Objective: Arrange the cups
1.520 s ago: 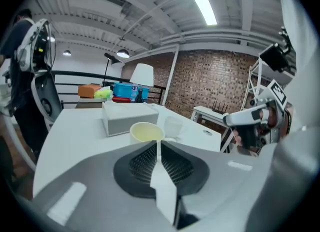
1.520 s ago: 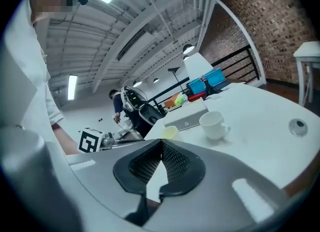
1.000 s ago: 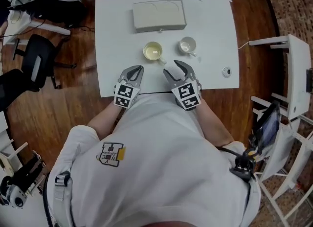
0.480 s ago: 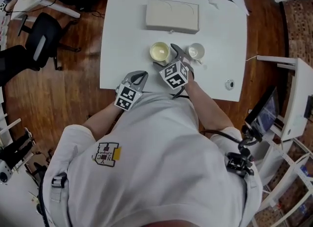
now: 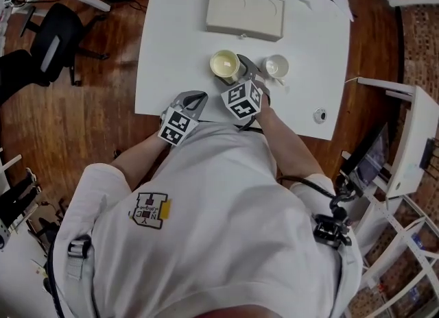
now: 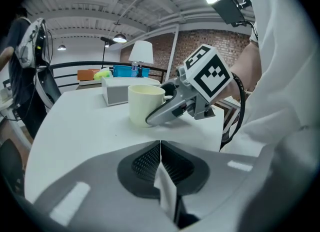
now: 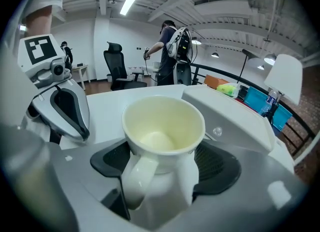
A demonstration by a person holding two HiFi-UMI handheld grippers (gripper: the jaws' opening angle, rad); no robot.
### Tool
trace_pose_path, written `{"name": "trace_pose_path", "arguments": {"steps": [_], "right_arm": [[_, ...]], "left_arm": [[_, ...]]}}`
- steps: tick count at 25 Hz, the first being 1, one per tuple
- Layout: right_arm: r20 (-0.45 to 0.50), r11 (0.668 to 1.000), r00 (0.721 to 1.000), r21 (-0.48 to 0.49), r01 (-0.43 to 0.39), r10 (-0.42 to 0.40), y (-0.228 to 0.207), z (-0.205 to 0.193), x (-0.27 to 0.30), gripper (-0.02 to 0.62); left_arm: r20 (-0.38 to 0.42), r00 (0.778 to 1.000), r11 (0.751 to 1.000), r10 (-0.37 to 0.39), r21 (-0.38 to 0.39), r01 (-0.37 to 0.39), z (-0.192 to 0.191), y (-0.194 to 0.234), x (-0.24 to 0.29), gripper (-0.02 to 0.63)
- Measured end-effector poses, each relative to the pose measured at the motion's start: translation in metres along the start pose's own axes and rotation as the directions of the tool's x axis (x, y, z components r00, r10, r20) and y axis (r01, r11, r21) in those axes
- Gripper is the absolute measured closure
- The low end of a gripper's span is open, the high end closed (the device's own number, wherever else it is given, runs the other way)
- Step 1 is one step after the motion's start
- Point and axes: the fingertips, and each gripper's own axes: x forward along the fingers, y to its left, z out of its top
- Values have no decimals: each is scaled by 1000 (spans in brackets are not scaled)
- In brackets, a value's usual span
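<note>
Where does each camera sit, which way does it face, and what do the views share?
Head view: on the person's head, facing steeply down at the table; shows shirt, arms, left gripper and right gripper.
Left gripper view: on the left gripper, along its shut jaws, toward the yellow cup and right gripper; shirt at right.
Right gripper view: on the right gripper, along its closing jaws, yellow cup between them; left gripper at left.
Shared: all three show the yellow cup and box.

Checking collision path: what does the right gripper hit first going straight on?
The cream cup, handle toward it, already standing between the right gripper's closing tongs; not clearly gripped yet.
</note>
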Motion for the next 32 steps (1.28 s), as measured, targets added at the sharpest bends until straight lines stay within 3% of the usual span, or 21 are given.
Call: {"name": "trace_pose_path", "arguments": {"steps": [10, 15, 20, 25, 32], "right_arm": [[32, 999, 999, -4, 37, -37, -10, 10, -6, 198], [75, 997, 995, 4, 73, -73, -23, 41, -17, 198], [130, 991, 983, 12, 132, -132, -64, 87, -25, 198], [150, 978, 969, 97, 182, -195, -123, 126, -19, 198], [107, 965, 966, 145, 220, -236, -170, 142, 0, 198]], "left_arm": [[26, 999, 1000, -19, -15, 19, 0, 2, 3, 603], [34, 999, 1000, -26, -17, 27, -1, 5, 2, 603], [57, 998, 999, -26, -28, 28, 3, 6, 5, 603], [77, 997, 998, 15, -65, -9, 6, 19, -1, 603], [90, 990, 985, 111, -142, -97, -3, 34, -29, 603]]}}
